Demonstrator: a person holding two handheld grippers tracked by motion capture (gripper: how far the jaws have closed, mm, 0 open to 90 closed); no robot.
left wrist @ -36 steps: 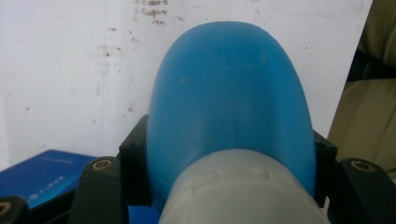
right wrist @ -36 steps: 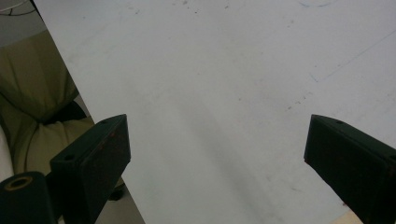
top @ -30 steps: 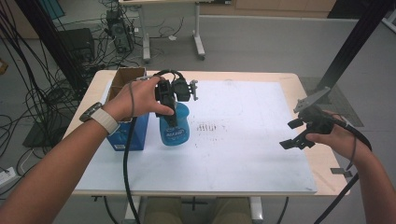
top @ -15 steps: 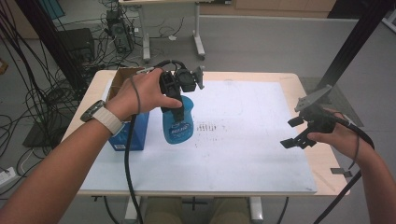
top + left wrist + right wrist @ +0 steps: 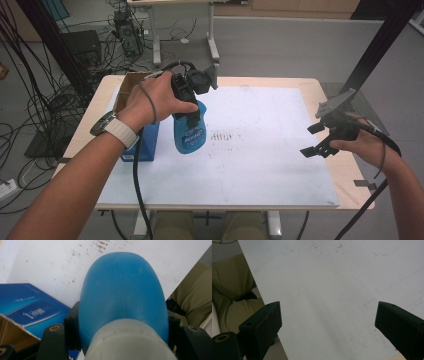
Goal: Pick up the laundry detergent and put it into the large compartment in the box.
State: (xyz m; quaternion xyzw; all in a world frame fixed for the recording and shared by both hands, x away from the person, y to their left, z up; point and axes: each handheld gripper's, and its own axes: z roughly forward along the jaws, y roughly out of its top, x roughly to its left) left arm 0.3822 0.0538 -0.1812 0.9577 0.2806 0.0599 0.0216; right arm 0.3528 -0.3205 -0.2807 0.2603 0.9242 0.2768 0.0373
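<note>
A blue plastic bottle [image 5: 190, 134] with a white label stands upright over the white sheet [image 5: 260, 165], beside a blue box [image 5: 146, 144]. My left gripper [image 5: 187, 111] is shut on its shoulder from above. In the left gripper view the bottle [image 5: 122, 287] bulges between the two jaws of the left gripper [image 5: 122, 323], below its pale cap. I cannot tell whether its base touches the sheet. My right gripper [image 5: 315, 140] hovers open near the table's right edge. In the right gripper view nothing lies between the jaws of the right gripper [image 5: 327, 322].
An open cardboard box [image 5: 131, 86] sits at the table's back left, behind the blue box [image 5: 30, 307]. Dark smudges [image 5: 225, 136] mark the sheet's middle. A black post [image 5: 375, 55] rises at the back right. Cables trail from both grippers.
My left hand has turned and shifted slightly right and away with the bottle in its grip. The right gripper has barely moved.
</note>
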